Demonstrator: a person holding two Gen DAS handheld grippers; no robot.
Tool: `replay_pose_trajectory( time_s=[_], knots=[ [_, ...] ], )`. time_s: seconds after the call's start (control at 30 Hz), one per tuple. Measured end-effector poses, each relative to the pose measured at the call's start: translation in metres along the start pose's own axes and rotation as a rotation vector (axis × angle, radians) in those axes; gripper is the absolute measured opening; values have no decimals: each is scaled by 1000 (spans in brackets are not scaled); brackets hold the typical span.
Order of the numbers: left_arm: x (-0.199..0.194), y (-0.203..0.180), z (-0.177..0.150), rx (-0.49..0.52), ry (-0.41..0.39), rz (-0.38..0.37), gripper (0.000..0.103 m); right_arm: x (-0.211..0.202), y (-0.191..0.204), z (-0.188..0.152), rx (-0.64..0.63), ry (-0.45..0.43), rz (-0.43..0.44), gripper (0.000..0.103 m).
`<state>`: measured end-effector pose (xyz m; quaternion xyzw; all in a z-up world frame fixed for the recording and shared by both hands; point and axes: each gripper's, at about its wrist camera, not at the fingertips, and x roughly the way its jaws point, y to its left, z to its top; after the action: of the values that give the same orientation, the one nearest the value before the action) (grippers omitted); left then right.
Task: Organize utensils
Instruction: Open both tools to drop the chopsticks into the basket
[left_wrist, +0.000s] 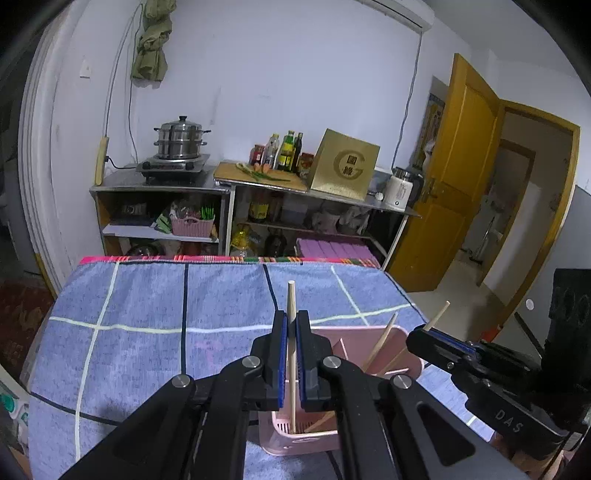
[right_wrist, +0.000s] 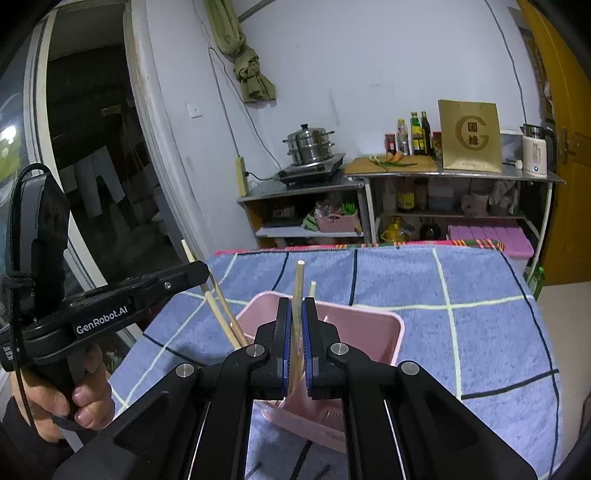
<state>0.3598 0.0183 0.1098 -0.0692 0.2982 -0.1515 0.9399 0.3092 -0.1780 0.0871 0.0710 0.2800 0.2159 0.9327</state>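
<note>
Both grippers are over the pink holder (left_wrist: 384, 354), which sits on the blue checked towel (left_wrist: 147, 302) near its front edge. Left gripper (left_wrist: 291, 323) is clamped on one chopstick (left_wrist: 291, 295); the stick runs near vertical between the pads, top end well above the fingertips, lower end already down inside the holder's near compartment. Right gripper (right_wrist: 296, 312) is likewise clamped on its own chopstick (right_wrist: 298, 280), also near upright with a slight lean, lower end inside the holder. So for both, the long axis lines up with the holder opening and the target is straight below the fingers, no sideways offset to fix. Other chopsticks (right_wrist: 221, 314) already stand tilted in the holder's left part as the right wrist view shows it. Judgement: next step is just releasing; neither hand is clearly nearer, both tips look inside. Risk: a stick tipping against the divider on release.
</note>
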Motion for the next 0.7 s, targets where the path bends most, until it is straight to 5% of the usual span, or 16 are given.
replay_pose_trajectory(
  time_s=[0.37,0.7],
  knots=[
    [-4,-1,-15,11,15,24,10,-8,-1,-6,9,13,-3,12],
    [-62,-9,-50,14,-66,12,14,-67,2,-28,-37,-46,-27,15]
  ],
)
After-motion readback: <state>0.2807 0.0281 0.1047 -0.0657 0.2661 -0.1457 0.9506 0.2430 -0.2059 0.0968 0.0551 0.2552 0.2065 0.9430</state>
